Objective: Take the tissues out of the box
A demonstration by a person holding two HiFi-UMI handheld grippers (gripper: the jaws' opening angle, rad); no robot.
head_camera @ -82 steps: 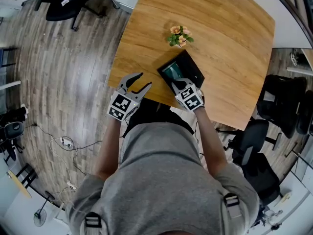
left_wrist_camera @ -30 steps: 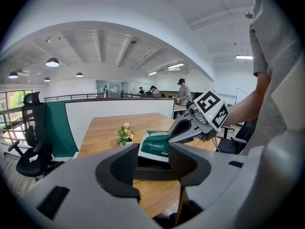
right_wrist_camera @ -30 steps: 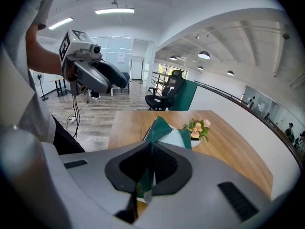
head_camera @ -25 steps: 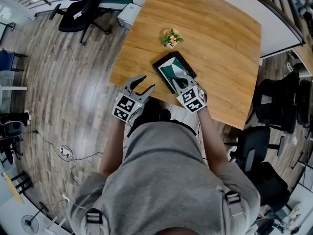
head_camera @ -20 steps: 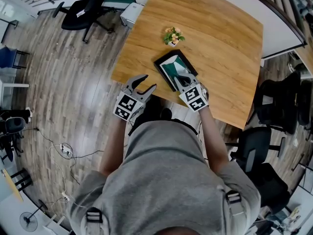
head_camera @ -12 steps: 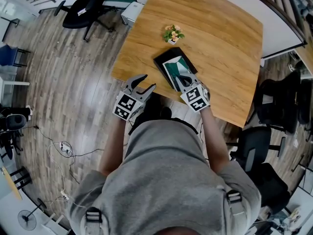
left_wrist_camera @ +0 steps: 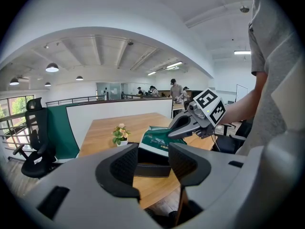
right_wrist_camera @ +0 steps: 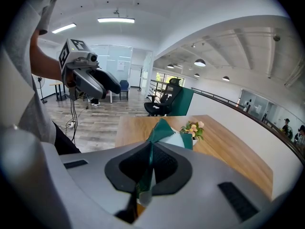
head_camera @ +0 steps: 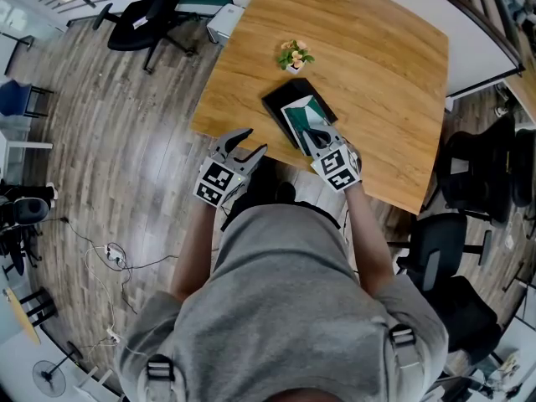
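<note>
A black open box [head_camera: 285,101] lies on the wooden table [head_camera: 377,57] near its front edge. A green tissue pack [head_camera: 303,115] sticks up and out of it, tilted toward me. My right gripper [head_camera: 312,134] is shut on the pack's near edge; in the right gripper view the green wrapper [right_wrist_camera: 163,129] runs between the closed jaws of that gripper [right_wrist_camera: 148,170]. My left gripper [head_camera: 253,139] hovers open and empty just off the table's front edge, left of the box. In the left gripper view the box [left_wrist_camera: 152,168] and pack [left_wrist_camera: 159,138] lie beyond its open jaws.
A small pot of flowers [head_camera: 292,57] stands just behind the box. Office chairs [head_camera: 138,7] are on the wooden floor at the far left, with more chairs [head_camera: 481,178] at the right. Cables [head_camera: 109,254] lie on the floor at the left.
The right gripper has drawn back toward me with the green pack, which has lifted and slid out of the black box. The left gripper has barely shifted.
</note>
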